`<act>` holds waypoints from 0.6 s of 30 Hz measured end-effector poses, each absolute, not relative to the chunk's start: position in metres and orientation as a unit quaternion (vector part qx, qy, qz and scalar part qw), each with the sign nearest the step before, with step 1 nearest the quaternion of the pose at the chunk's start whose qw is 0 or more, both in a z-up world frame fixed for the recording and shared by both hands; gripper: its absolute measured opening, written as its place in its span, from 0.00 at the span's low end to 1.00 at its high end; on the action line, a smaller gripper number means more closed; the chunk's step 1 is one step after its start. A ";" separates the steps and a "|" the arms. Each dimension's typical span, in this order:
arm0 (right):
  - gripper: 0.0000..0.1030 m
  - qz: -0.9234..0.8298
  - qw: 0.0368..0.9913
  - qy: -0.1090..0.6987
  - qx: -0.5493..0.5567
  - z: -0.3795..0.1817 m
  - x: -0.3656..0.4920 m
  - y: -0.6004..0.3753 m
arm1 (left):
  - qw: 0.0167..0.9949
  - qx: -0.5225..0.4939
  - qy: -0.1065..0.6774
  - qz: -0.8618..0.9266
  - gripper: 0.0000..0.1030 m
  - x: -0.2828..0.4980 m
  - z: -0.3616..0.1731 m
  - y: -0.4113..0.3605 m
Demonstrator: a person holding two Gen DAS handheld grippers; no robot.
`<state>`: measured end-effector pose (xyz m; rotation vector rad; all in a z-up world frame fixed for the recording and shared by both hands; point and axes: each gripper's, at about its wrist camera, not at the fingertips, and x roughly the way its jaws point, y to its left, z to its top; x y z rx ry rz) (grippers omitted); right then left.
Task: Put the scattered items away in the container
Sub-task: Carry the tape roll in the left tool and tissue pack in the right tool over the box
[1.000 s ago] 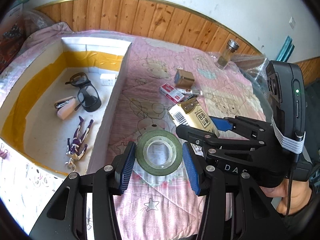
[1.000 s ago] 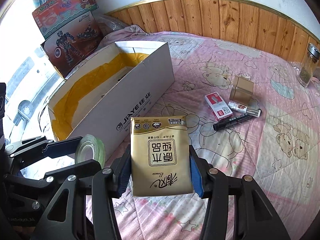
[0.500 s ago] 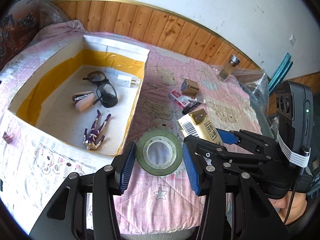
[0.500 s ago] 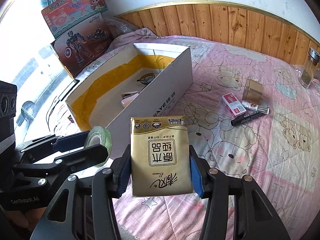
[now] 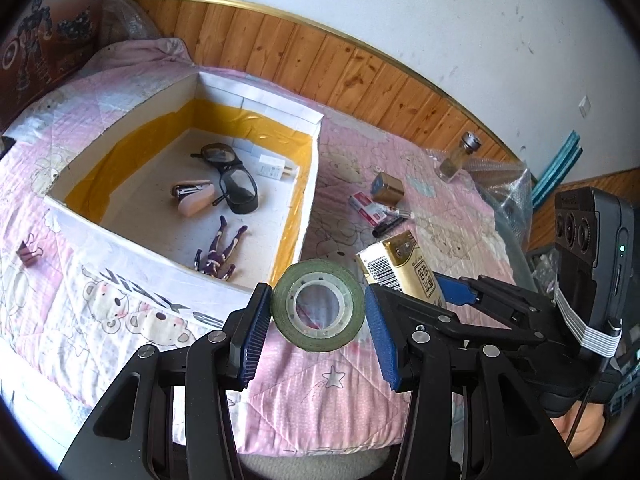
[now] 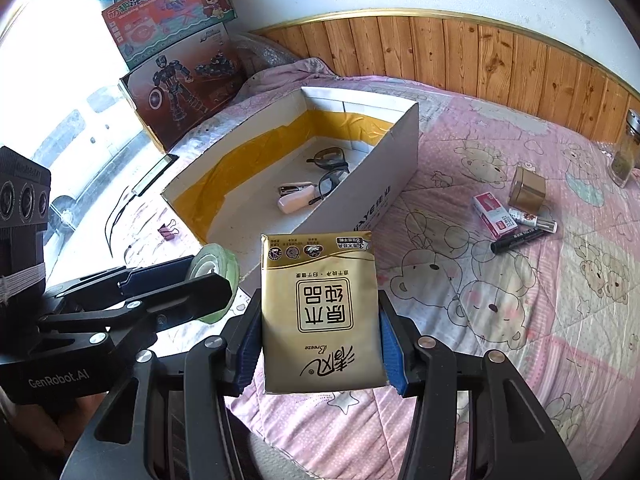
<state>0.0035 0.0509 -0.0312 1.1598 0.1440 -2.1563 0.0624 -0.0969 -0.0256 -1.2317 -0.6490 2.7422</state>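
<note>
Both grippers loaded, the box ahead and to the left

The left gripper (image 5: 318, 322) clamps the tape roll (image 5: 318, 310) just short of the cardboard box (image 5: 308, 204)'s near corner; the right gripper (image 6: 318, 350) grips the tissue pack (image 6: 320, 312), farther off, long axis pointing forward

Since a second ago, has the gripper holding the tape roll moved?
Yes. The left gripper with the tape roll has risen and pulled back: the cardboard box now shows whole, farther ahead.
</note>
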 end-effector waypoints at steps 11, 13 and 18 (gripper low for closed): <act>0.51 -0.824 0.351 0.070 0.439 -0.021 0.003 0.024 | 0.019 -0.394 -0.244 0.886 0.48 0.063 -0.029 -0.131; 0.51 -0.823 0.353 0.073 0.438 -0.019 0.001 0.019 | 0.016 -0.390 -0.248 0.887 0.48 0.063 -0.027 -0.137; 0.51 -0.822 0.358 0.078 0.436 -0.016 -0.004 0.005 | 0.012 -0.383 -0.255 0.888 0.48 0.059 -0.024 -0.153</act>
